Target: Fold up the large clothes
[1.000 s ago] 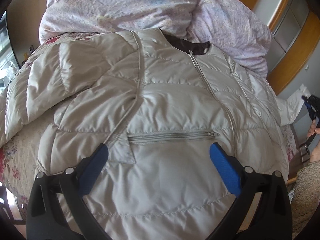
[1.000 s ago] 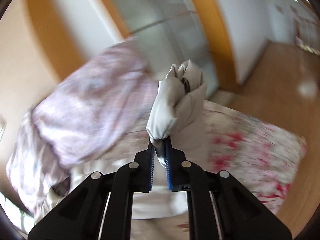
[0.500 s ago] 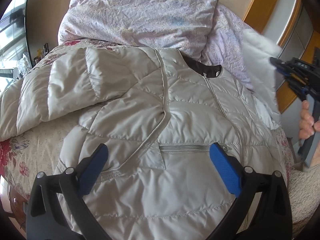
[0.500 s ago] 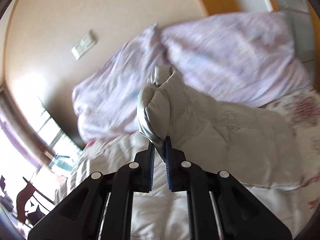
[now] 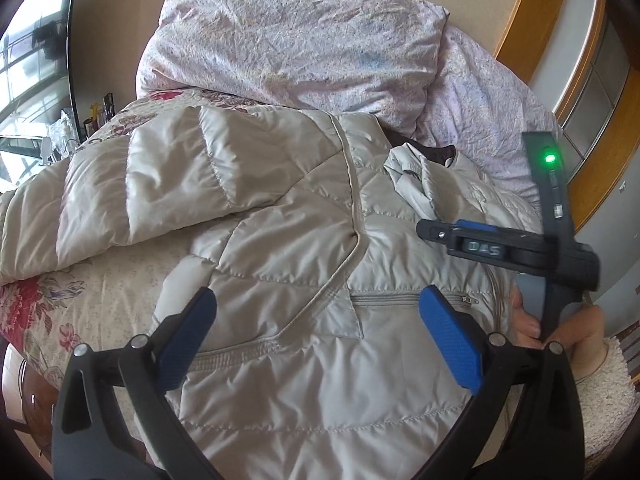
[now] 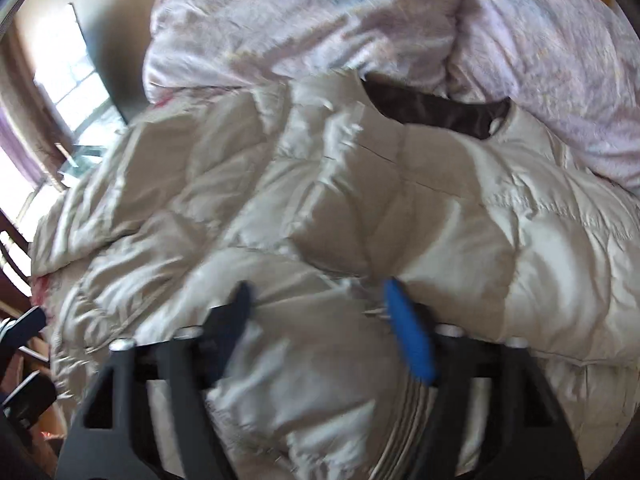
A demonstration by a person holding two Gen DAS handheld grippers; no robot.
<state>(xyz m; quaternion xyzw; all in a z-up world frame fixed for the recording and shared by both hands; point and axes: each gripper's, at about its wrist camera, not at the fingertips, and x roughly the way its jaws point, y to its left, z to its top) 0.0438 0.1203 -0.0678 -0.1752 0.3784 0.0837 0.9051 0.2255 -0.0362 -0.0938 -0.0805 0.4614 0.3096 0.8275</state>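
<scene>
A large beige quilted jacket [image 5: 280,240] lies front-up on the bed, its left sleeve folded across the chest. My left gripper [image 5: 316,312] is open and empty, hovering over the jacket's lower front near the pocket zip [image 5: 404,299]. My right gripper [image 6: 320,300] is open; the right sleeve [image 6: 320,380] lies loose between and under its fingers, on the jacket's body. In the left wrist view the right gripper [image 5: 500,244] reaches in from the right over the jacket's chest, with the sleeve end [image 5: 416,176] bunched ahead of it.
A pale pink crumpled duvet [image 5: 300,40] is piled at the head of the bed behind the jacket. A floral bedspread [image 5: 36,304] shows at the left. Wooden door frames [image 5: 536,12] stand at the right. A window [image 5: 24,52] is at the far left.
My right gripper swung the right sleeve over onto the jacket's chest and opened, letting it go. My left gripper stayed open, its view shifting slightly right.
</scene>
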